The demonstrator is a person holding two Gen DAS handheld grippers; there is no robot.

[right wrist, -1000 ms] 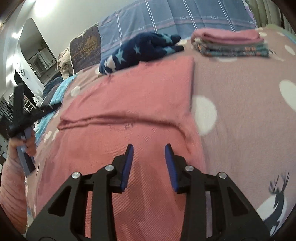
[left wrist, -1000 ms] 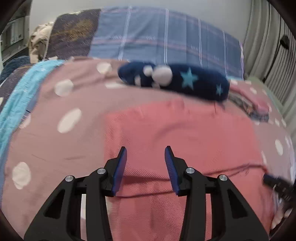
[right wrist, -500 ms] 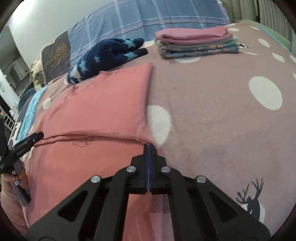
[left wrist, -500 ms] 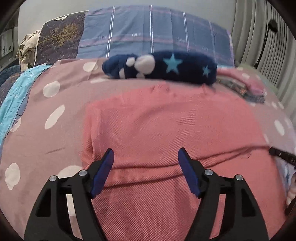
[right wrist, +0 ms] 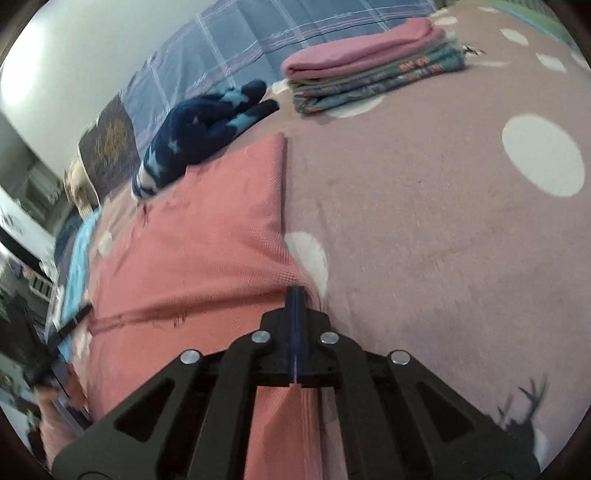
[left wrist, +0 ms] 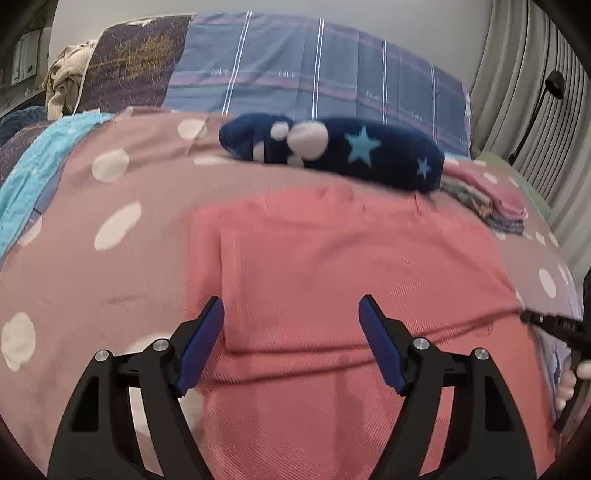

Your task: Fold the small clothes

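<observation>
Flat under the parting left tongs (left wrist: 291,341), the pink garment (left wrist: 332,266) is pinched at its edge by the right tongs (right wrist: 295,295).

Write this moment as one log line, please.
step: fold pink garment | left gripper: opening, nothing pinched | right gripper: shut on garment edge

Polka-dot mauve blanket (right wrist: 424,229) over bed; plaid pillow (left wrist: 317,77) behind; grey curtain (left wrist: 517,85) right.

A bed (left wrist: 110,280) has a pink blanket with white dots. At its far edge lie a blue checked pillow (left wrist: 317,85) and a dark pillow (left wrist: 133,74). The wall (left wrist: 369,22) is pale. Grey curtains (left wrist: 524,110) hang by the right edge.
</observation>
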